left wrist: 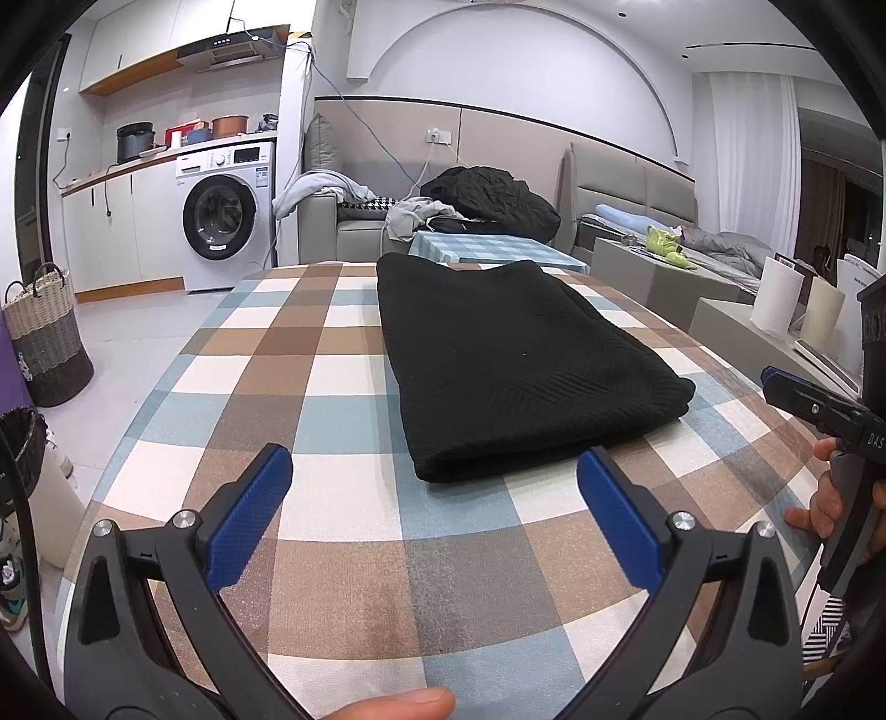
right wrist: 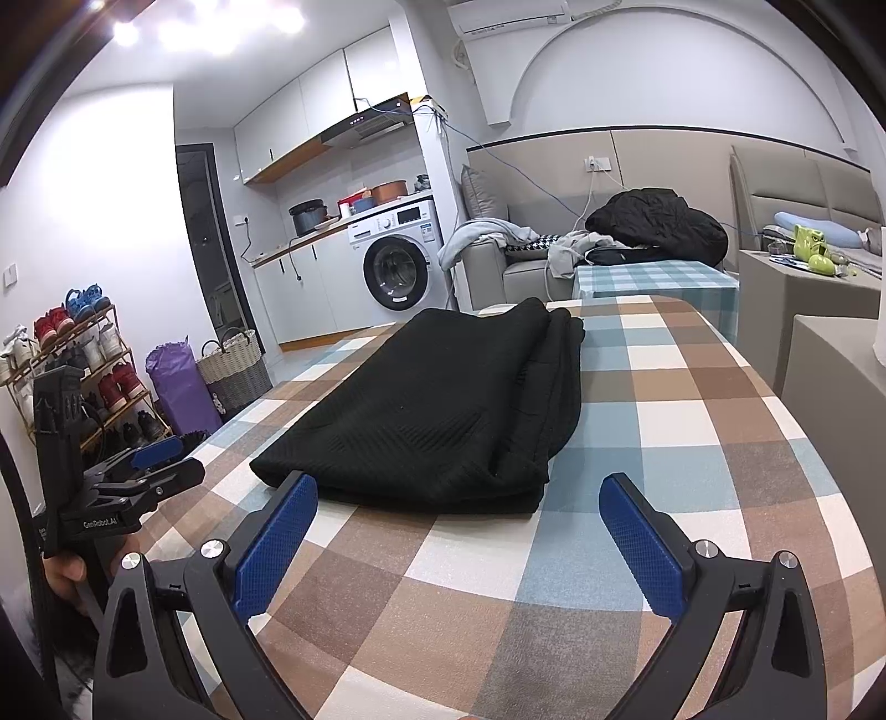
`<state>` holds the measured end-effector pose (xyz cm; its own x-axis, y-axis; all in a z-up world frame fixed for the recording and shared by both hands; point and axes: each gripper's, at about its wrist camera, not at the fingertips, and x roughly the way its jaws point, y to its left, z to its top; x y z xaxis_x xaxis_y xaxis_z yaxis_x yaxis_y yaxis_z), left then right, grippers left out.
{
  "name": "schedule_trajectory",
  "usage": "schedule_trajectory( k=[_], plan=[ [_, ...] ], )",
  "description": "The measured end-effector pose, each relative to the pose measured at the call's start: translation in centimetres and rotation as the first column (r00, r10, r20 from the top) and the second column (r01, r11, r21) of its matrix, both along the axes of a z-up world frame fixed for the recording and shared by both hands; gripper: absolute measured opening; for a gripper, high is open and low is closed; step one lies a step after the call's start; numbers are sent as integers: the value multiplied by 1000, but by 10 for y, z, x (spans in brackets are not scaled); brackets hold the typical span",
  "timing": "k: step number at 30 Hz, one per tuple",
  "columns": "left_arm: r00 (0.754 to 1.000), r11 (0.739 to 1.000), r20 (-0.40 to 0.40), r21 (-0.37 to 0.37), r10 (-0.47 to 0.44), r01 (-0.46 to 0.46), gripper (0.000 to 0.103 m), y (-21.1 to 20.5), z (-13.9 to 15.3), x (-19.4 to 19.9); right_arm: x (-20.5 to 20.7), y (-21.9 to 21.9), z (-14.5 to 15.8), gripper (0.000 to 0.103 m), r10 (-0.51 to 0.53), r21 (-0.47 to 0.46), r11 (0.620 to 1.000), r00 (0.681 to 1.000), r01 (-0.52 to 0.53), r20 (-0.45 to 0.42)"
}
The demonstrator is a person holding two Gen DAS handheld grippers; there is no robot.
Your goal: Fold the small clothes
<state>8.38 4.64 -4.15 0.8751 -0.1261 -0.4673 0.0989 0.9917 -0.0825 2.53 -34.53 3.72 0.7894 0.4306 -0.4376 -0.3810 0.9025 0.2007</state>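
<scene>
The room is evenly and brightly lit from overhead, and a cluster of ceiling lamps (right wrist: 210, 25) blows out to white glare high and to the left of the right tongs (right wrist: 458, 545). Shadows under the black folded garment (left wrist: 515, 360) ahead of the left tongs (left wrist: 434, 520) are soft and short. Both views are sharp, but the fisheye bends the checked tabletop (left wrist: 343, 554) and darkens the corners.

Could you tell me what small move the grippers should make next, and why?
Probably bring both forward to the near edge of the folded black knitted garment and fold it across. The left gripper and right gripper are open, empty, just short of it, and it lies long on the checked tablecloth.
</scene>
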Motion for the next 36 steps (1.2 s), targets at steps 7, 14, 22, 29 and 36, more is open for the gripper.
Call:
schedule_trajectory(
  k=[7, 14, 22, 29, 36],
  plan=[
    [1000, 1000, 1, -1, -1, 1, 102, 0, 0, 0, 0, -1, 0, 103, 2, 1, 1000, 1000, -2, 1],
    [1000, 1000, 0, -1, -1, 1, 102, 0, 0, 0, 0, -1, 0, 103, 3, 2, 1000, 1000, -3, 0],
    [1000, 1000, 1, -1, -1, 1, 102, 1, 0, 0, 1, -1, 0, 103, 4, 1, 1000, 1000, -4, 0],
    [1000, 1000, 1, -3, -2, 2, 102, 1, 0, 0, 1, -1, 0, 103, 4, 0, 1000, 1000, -4, 0],
    [1000, 1000, 1, -4, -9, 9, 102, -1, 0, 1, 1, -1, -1, 103, 6, -1, 1000, 1000, -6, -1]
  ],
)
